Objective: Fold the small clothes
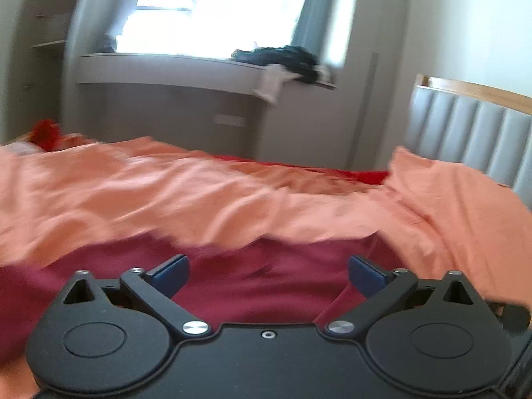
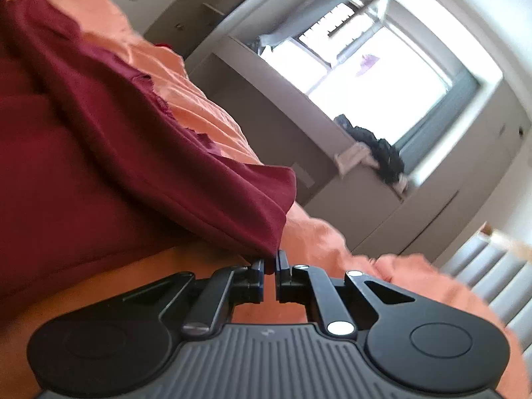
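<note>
A dark red garment point(image 1: 252, 286) lies on the orange bedsheet point(image 1: 166, 199). My left gripper point(image 1: 267, 274) is open, its blue-padded fingers spread wide just above the garment, holding nothing. In the right wrist view the same dark red garment point(image 2: 116, 153) is rumpled and lifted at one corner. My right gripper point(image 2: 270, 262) is shut on that corner's hem and holds it above the orange sheet point(image 2: 206, 116). The right view is tilted strongly.
A grey padded headboard point(image 1: 472, 139) with a wooden top stands at the right of the bed. A window ledge point(image 1: 173, 66) beyond the bed carries a pile of dark clothes point(image 1: 286, 60). A bright red cloth point(image 1: 46, 133) lies at the bed's far left.
</note>
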`<state>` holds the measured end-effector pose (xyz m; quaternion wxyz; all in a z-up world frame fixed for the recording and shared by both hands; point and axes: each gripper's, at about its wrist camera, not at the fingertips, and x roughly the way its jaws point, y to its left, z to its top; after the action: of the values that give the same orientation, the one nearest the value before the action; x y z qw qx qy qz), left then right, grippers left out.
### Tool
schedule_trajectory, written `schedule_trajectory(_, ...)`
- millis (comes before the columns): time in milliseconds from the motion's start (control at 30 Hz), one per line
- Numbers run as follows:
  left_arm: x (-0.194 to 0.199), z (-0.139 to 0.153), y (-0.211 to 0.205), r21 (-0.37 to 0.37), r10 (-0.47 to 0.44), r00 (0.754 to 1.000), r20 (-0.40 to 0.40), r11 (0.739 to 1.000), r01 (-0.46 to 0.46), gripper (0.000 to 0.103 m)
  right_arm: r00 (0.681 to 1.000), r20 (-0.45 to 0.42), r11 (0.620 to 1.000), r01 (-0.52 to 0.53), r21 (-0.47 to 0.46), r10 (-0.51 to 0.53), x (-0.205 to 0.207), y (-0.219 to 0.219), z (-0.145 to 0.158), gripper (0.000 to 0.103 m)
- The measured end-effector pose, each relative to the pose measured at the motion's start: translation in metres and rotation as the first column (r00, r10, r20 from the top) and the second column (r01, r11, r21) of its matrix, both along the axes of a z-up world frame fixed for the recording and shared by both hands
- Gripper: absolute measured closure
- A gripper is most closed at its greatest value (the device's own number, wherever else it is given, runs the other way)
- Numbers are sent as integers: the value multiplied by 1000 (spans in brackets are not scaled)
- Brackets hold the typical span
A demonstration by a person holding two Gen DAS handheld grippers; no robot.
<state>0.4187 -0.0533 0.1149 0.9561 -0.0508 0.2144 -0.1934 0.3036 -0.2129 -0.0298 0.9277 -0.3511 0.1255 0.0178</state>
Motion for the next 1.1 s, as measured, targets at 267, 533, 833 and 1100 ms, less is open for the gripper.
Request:
schedule_trajectory(267, 79, -24, -114, -3, -227, 971, -73, 974, 227, 5, 1000, -4, 1000, -20, 17, 20, -4, -5, -6, 97)
schedule_trajectory(533, 138, -59, -160, -75, -257, 923, -287, 967, 246, 57, 1000, 3, 999, -29, 45, 29, -3, -12, 0, 97)
schedule_trajectory(833, 128, -52, -178, -46, -217, 951, -222, 976, 212, 101, 999, -10, 996, -33, 85, 34, -17, -13, 8, 98)
schedule_trajectory(1100, 123, -61, -182, -34, -195, 960, -202, 981, 192, 93, 997, -64, 986, -25, 164, 36, -27, -20, 14, 100)
